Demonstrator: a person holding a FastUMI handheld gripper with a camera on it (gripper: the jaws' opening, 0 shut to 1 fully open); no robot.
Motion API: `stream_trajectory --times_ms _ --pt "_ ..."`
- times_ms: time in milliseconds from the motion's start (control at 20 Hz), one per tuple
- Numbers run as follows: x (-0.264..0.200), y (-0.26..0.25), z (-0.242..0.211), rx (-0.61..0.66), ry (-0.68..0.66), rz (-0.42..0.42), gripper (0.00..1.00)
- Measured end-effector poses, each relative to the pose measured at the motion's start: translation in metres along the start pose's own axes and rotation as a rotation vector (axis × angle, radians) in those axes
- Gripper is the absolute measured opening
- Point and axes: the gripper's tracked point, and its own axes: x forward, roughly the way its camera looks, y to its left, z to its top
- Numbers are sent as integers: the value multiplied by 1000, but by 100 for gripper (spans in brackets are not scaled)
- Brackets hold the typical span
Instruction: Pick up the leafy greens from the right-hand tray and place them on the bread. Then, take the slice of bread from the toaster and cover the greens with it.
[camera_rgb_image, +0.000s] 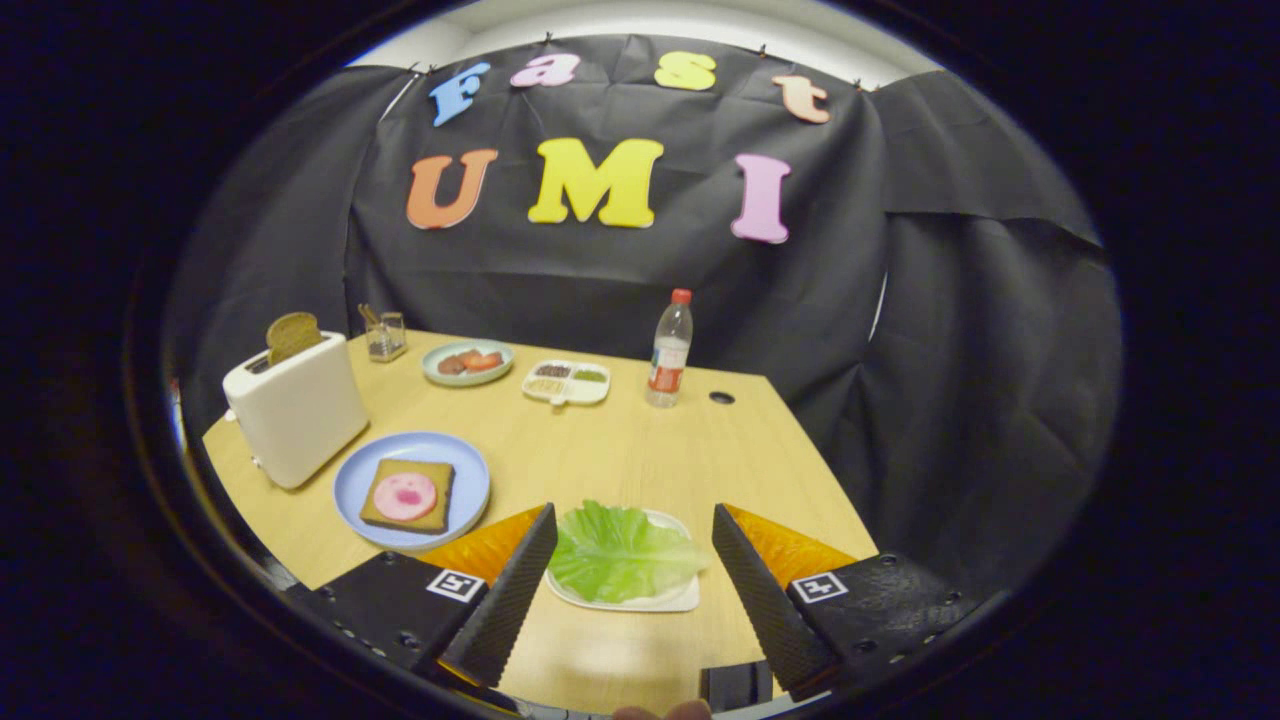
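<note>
A green lettuce leaf (615, 551) lies on a small white tray (660, 598), right between my two fingers. My gripper (633, 524) is open, hovering above the leaf with the fingers standing to either side of it and touching nothing. To the left, a blue plate (352, 482) carries a slice of brown bread (407, 496) topped with a round pink slice of meat. Behind that plate stands a white toaster (295, 410) with a brown bread slice (292, 335) sticking out of its slot.
Farther back on the wooden table (600, 450) are a green plate of food (467, 362), a white divided dish (566, 382), a small glass jar (385, 335) and a plastic bottle with a red cap (670, 350). The table's right edge runs close to the tray.
</note>
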Motion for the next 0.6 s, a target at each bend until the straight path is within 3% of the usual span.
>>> stream_trajectory --times_ms 600 --pt "102 15 -52 4 299 -4 96"
